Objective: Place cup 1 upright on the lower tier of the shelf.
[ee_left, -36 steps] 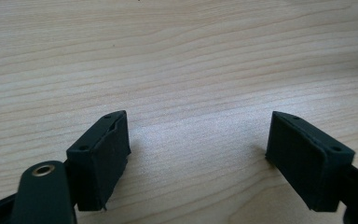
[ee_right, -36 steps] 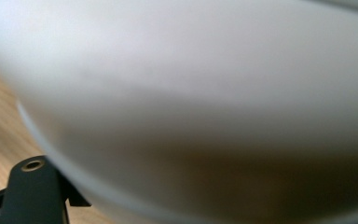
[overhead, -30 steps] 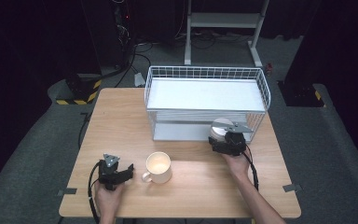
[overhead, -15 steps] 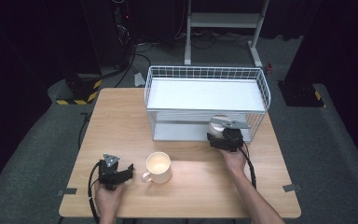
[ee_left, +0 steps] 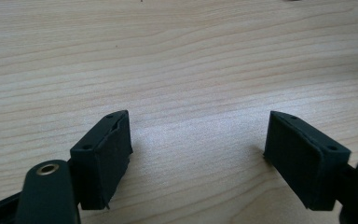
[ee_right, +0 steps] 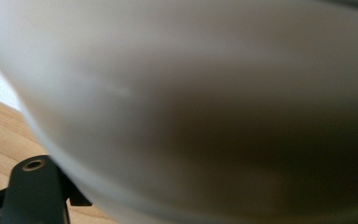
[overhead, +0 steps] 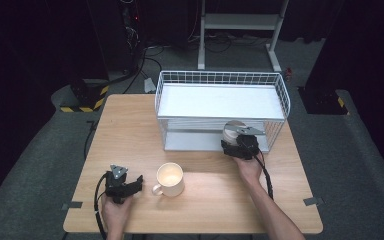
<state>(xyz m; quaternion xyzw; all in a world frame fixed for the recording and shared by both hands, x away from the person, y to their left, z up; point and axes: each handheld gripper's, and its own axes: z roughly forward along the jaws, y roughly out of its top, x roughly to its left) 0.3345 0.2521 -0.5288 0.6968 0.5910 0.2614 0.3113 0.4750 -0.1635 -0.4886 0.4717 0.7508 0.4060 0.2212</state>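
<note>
The blurred pale bowl [ee_right: 205, 107] hides the right gripper [overhead: 236, 136] pads, so their grip is unclear

One mug [overhead: 169, 179] near the table's [overhead: 130, 125] front edge, one wire rack [overhead: 221, 111] at its back edge, one bowl [overhead: 234, 130], and two grippers: left [overhead: 135, 184], right [overhead: 234, 148].

Your wooden tabletop [overhead: 130, 130] has pale grain and strips of grey tape at both near corners. A cream mug [overhead: 170, 179] stands upright on it near the front edge, its handle turned toward the left. Behind the tabletop you see a grey carpeted floor [overhead: 340, 150], a yellow-and-black striped block [overhead: 82, 102] at the left, black cables [overhead: 145, 55] trailing across it, and a white metal stand [overhead: 240, 22].
</note>
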